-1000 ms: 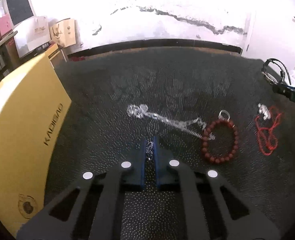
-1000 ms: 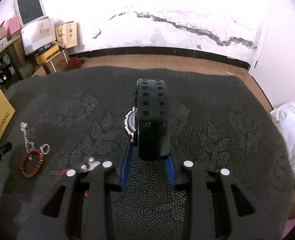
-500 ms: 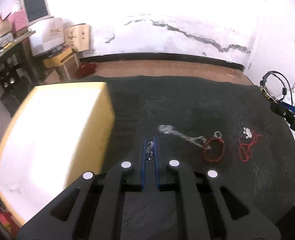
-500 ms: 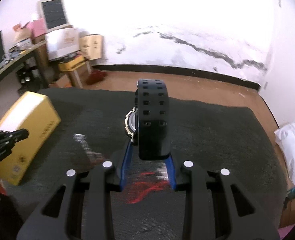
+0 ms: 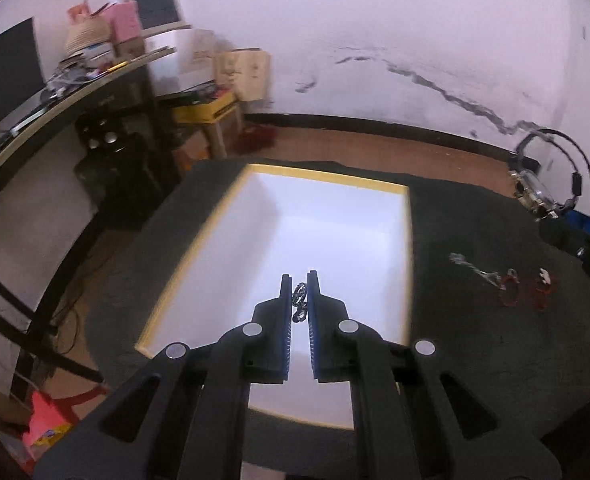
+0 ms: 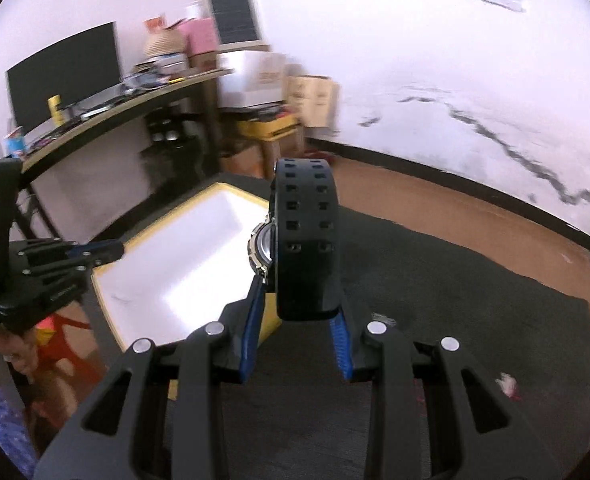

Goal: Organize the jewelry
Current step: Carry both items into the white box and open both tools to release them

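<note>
White wall with a dark jagged crack (image 5: pixel 451 98) along its lower part, brown floor, black baseboard; a cluttered desk (image 6: pixel 107 106) with a dark monitor (image 6: pixel 61 76) stands at the left. Dark patterned cloth (image 5: pixel 467 344) covers the work surface. On it sits an open box (image 5: pixel 405 264) with a yellow rim and a white inside; nothing can be made out lying in it, though the inside is washed out by glare. Left gripper (image 5: pixel 299 294) hangs over the near part of the box, its blue-padded jaws pinched nearly together on a small dark chain piece (image 5: pixel 299 300), which dangles between the tips. Right gripper (image 6: pixel 299 312) holds a black watch (image 6: pixel 305 240) by its perforated strap, jaws closed on the strap's two sides; the watch stands upright, its metal case facing left toward the box. In the right wrist view the watch is above the cloth just right of the box's near corner, and the left gripper shows at the left edge, tips over the box rim. On the cloth right of the box, well apart from it: a silver chain (image 5: pixel 475 268), a red bead bracelet (image 5: pixel 509 292) touching its end, and a red cord (image 5: pixel 541 290) with a small white charm just beside that. All three blurred.
</note>
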The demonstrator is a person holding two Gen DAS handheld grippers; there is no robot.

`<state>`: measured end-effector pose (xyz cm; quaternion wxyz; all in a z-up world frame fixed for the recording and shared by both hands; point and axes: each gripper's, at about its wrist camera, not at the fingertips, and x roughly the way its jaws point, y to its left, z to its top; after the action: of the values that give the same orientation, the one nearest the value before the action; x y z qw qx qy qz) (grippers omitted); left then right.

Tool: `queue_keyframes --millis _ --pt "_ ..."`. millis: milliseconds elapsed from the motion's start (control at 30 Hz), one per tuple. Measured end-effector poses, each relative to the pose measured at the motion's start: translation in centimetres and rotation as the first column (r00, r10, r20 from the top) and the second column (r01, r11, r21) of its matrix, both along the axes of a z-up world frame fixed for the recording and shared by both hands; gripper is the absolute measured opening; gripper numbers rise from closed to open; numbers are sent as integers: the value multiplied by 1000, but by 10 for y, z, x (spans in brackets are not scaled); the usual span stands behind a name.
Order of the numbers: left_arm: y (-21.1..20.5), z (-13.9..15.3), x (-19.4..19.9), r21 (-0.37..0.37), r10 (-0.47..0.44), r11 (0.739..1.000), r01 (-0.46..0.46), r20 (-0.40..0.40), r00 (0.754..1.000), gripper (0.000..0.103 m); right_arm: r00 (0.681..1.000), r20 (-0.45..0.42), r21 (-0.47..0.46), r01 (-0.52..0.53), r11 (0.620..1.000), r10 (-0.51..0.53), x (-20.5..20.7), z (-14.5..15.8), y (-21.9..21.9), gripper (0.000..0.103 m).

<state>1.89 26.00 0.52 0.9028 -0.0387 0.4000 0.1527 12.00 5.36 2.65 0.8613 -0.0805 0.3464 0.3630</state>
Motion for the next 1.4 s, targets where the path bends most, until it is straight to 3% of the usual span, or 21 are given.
queue_keyframes --millis 200,500,933,1400 --pt "38 -9 -4 8 53 999 -53 -15 998 7 995 -72 -15 -69 998 68 10 -14 77 31" --pt "63 -66 22 -38 81 996 -84 -90 993 7 990 -117 -145 -100 984 83 33 -73 134 31" --pt "72 -111 45 -50 73 995 -82 -149 986 7 983 -174 -219 -98 971 60 56 -131 152 31" --pt "72 -123 53 -45 76 995 -85 -177 981 7 986 -146 -242 -114 963 80 57 -136 159 32"
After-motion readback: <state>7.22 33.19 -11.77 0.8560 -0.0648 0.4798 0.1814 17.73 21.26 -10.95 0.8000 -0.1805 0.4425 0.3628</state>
